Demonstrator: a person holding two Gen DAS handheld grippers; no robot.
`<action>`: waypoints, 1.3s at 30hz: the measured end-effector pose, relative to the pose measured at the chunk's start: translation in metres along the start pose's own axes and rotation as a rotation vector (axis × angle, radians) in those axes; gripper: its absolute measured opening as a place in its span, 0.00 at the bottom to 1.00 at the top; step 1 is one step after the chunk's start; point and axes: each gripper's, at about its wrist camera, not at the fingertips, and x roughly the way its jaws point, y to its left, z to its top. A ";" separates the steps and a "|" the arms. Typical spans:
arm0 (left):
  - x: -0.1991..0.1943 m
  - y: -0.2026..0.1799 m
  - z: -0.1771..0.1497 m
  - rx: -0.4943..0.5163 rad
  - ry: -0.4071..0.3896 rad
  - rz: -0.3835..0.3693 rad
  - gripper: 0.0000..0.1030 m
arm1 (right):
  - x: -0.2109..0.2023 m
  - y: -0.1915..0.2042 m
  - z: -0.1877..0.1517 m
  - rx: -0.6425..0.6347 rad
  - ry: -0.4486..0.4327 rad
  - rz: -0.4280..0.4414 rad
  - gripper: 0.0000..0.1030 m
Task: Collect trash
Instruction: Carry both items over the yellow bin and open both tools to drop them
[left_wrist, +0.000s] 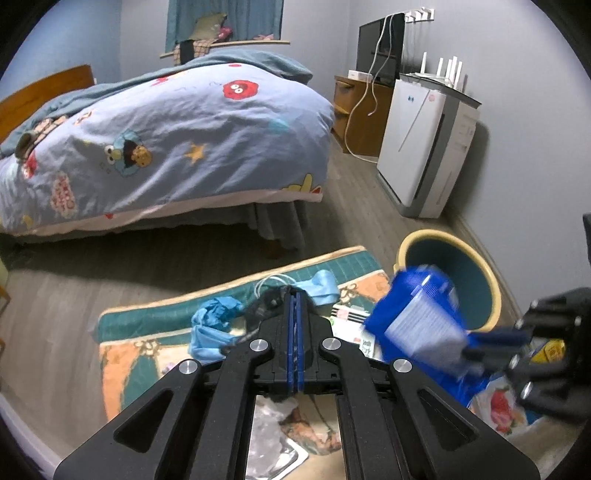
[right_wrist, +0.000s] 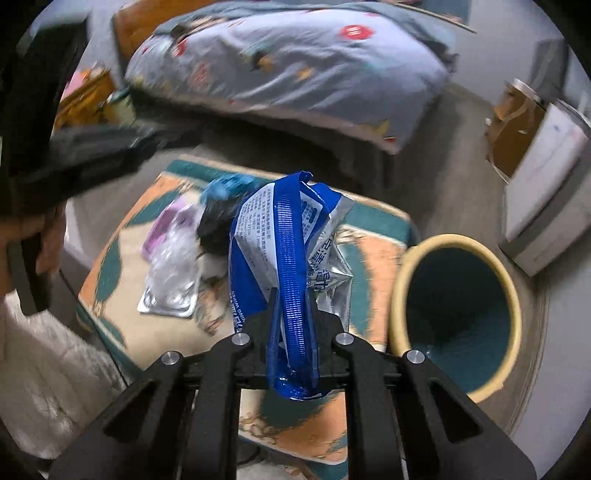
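Note:
My right gripper (right_wrist: 293, 295) is shut on a blue and silver wrapper (right_wrist: 291, 251) and holds it in the air left of the yellow-rimmed teal bin (right_wrist: 458, 314). In the left wrist view the wrapper (left_wrist: 421, 317) hangs blurred in front of the bin (left_wrist: 476, 280), with the right gripper (left_wrist: 469, 345) behind it. My left gripper (left_wrist: 294, 295) is shut with nothing between its blue pads, above the mat (left_wrist: 155, 354). On the mat lie a blue glove (left_wrist: 214, 325), a blue face mask (left_wrist: 321, 286), a dark scrap (left_wrist: 266, 306) and a clear plastic blister pack (right_wrist: 171, 273).
A bed with a cartoon duvet (left_wrist: 166, 147) fills the back. A white air purifier (left_wrist: 424, 147) stands by the right wall, beyond the bin. A wooden cabinet (left_wrist: 362, 114) with a monitor stands behind it. A strawberry-print packet (left_wrist: 498, 406) lies at the right. A white fluffy rug (right_wrist: 48, 387) lies at the left.

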 end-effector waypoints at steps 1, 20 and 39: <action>0.004 0.000 0.000 -0.002 0.011 0.000 0.02 | -0.002 -0.010 0.001 0.023 -0.008 -0.009 0.12; 0.096 -0.032 -0.045 0.226 0.362 0.128 0.12 | -0.019 -0.083 0.007 0.224 -0.099 -0.096 0.12; 0.032 -0.152 0.006 0.261 -0.054 -0.170 0.08 | -0.026 -0.185 -0.041 0.510 -0.090 -0.299 0.12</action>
